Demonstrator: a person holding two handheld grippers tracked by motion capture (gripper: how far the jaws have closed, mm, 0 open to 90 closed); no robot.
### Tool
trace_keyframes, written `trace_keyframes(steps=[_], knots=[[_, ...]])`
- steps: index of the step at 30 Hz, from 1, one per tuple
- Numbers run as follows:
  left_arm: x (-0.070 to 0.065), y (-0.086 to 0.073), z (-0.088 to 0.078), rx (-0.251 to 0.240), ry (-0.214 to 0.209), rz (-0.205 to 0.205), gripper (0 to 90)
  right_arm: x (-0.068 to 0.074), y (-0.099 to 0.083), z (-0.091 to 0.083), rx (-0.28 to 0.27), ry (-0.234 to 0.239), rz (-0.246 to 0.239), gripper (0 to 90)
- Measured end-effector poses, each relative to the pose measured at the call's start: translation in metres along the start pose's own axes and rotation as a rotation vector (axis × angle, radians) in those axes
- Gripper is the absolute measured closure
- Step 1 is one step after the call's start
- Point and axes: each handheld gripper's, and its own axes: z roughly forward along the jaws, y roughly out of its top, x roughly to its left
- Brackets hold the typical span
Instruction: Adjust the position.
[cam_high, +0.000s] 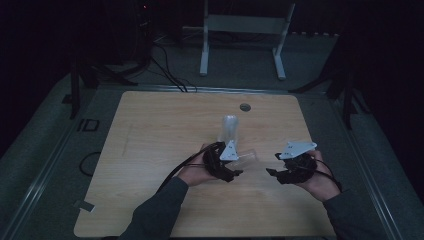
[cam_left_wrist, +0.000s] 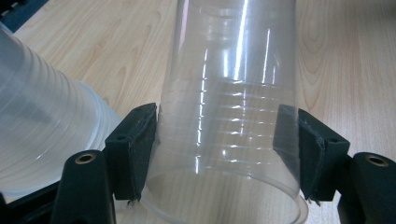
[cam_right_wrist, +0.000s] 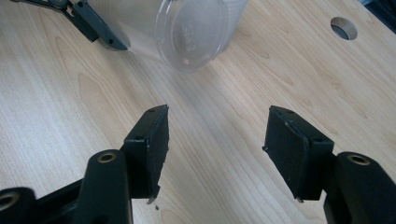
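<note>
Clearly, the left gripper (cam_left_wrist: 224, 154) is clamped on a clear plastic cup (cam_left_wrist: 229, 107): in the left gripper view its two black pads press the cup's ribbed wall from either side near the rim, low in the frame. At the left edge of that view a stack of clear cups (cam_left_wrist: 37, 126) lies just beside the held cup and the nearer jaw.

From the high view, the left gripper (cam_high: 236, 171) sits at the centre of the wooden table (cam_high: 150, 150), with the stack of cups (cam_high: 229, 127) standing just above it in the frame. The right gripper (cam_high: 271, 171) hovers near it, to the right of centre, apart from the cup.

Its jaws stand released with only bare tabletop between them in the right gripper view (cam_right_wrist: 215, 154); the held cup's base (cam_right_wrist: 191, 32) faces them at the top of that frame. A round cable hole (cam_right_wrist: 343, 28) lies at the upper right. Behind the table stands a white frame (cam_high: 242, 37) on the dark floor.
</note>
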Motion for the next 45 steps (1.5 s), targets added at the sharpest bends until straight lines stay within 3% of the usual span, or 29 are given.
trace_keyframes(steps=[12, 24, 45], knots=[[0.001, 0.002, -0.004, 0.029, -0.015, 0.025, 31.5, 0.003, 0.010, 0.001, 0.029, 0.020, -0.055, 39.2], [0.002, 0.004, -0.005, 0.072, -0.041, 0.063, 31.5, 0.003, 0.013, 0.002, 0.036, 0.031, -0.068, 37.5], [-0.003, 0.006, -0.001, 0.112, -0.044, 0.120, 31.6, 0.009, 0.026, 0.004, 0.075, 0.089, -0.151, 31.3]])
